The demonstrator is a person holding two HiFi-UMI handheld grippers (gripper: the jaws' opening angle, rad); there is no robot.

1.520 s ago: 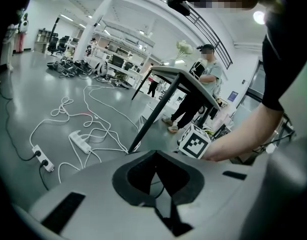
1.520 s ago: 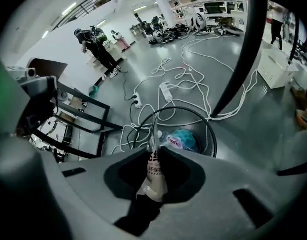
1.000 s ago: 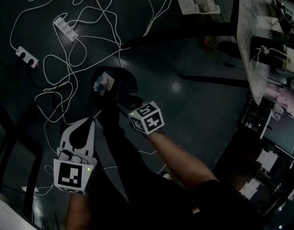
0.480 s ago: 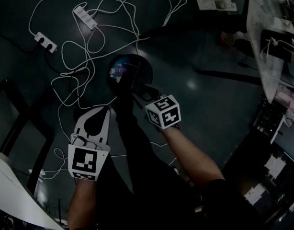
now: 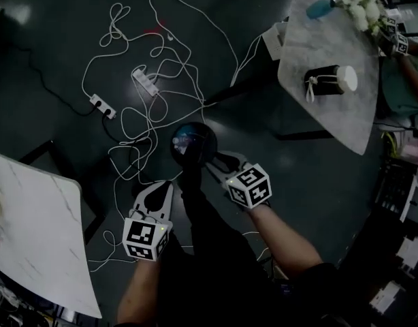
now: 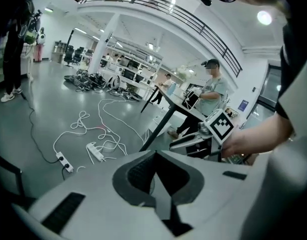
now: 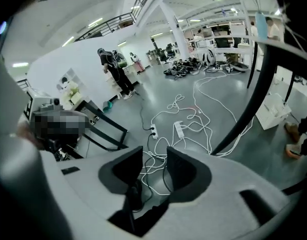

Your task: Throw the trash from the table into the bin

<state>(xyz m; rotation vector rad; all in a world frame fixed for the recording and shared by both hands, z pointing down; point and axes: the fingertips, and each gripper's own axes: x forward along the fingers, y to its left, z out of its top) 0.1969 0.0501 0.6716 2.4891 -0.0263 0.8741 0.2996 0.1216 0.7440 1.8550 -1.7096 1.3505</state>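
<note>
Head view: trash (image 5: 184,142) inside bin (image 5: 212,146), beyond empty fingers (image 5: 221,162).

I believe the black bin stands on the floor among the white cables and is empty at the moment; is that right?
Not quite: the bin is not empty. The head view shows crumpled bluish-white trash lying inside it. The rest holds: it is black and stands on the floor among the white cables.

Bin (image 5: 193,145) on floor between left table (image 5: 39,223) and right table (image 5: 338,114) (power strip (image 5: 146,82) behind)
</note>
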